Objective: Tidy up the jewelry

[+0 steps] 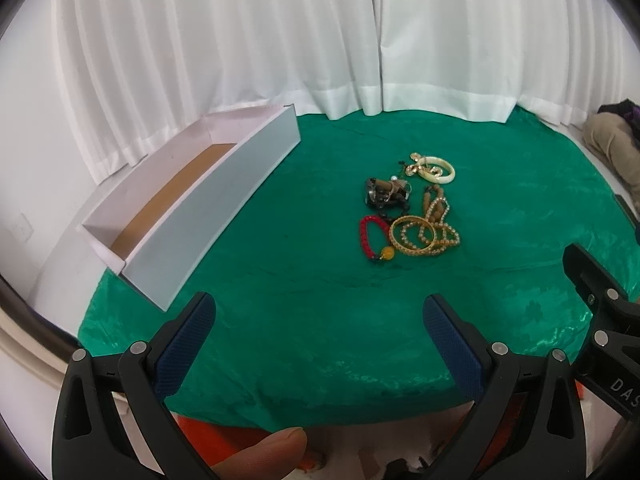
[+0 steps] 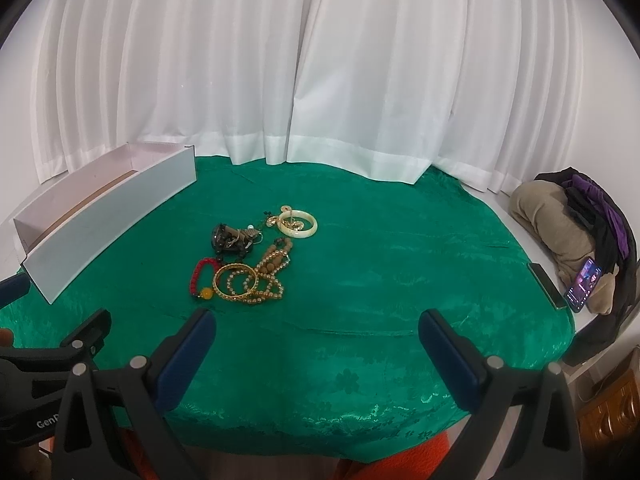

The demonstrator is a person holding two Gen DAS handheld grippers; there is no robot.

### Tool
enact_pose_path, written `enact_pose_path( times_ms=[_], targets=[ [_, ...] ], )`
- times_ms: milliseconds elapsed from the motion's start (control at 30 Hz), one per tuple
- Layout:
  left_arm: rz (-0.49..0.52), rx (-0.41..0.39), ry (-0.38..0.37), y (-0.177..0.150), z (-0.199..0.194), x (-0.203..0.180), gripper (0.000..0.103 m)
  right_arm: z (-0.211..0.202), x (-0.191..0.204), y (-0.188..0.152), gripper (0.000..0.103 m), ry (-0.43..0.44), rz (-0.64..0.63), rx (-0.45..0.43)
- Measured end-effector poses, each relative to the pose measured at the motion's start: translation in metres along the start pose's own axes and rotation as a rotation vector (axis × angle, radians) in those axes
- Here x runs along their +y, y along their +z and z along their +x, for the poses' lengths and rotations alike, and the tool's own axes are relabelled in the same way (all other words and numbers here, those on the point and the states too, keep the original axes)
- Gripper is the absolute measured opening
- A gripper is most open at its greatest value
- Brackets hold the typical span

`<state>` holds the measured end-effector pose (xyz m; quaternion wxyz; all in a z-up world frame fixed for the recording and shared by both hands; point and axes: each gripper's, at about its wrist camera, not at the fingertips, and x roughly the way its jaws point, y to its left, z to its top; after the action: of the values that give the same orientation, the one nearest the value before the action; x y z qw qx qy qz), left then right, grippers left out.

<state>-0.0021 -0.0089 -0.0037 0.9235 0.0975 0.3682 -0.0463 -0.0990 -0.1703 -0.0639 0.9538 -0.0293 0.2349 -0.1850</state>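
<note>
jewelry heap ahead of two wide, empty claws

the jewelry pile (image 1: 408, 208) lay mid-desk on the green cloth (image 1: 300, 340), well ahead of both claws, slightly right of the left claw (image 1: 318, 320) and left of the right claw (image 2: 316, 332); neither looked clearly nearer. the red bead bracelet (image 2: 202, 278) and gold bangles (image 2: 236, 282) sat at the pile's near edge, the cream bangle (image 2: 302, 224) at the far edge. the long white box (image 1: 208, 200) stood further left, its long axis running away diagonally. both claws were spread wide, holding and touching nothing.
</note>
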Motion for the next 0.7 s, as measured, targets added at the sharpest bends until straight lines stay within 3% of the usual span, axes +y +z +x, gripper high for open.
enact_pose_path(
  times_ms=[700],
  targets=[
    [0.026, -0.010, -0.009, -0.0024, -0.0023, -0.0037, 0.103, 0.0018, -0.0013, 0.0005, 0.103, -0.002, 0.001, -0.002]
  ],
)
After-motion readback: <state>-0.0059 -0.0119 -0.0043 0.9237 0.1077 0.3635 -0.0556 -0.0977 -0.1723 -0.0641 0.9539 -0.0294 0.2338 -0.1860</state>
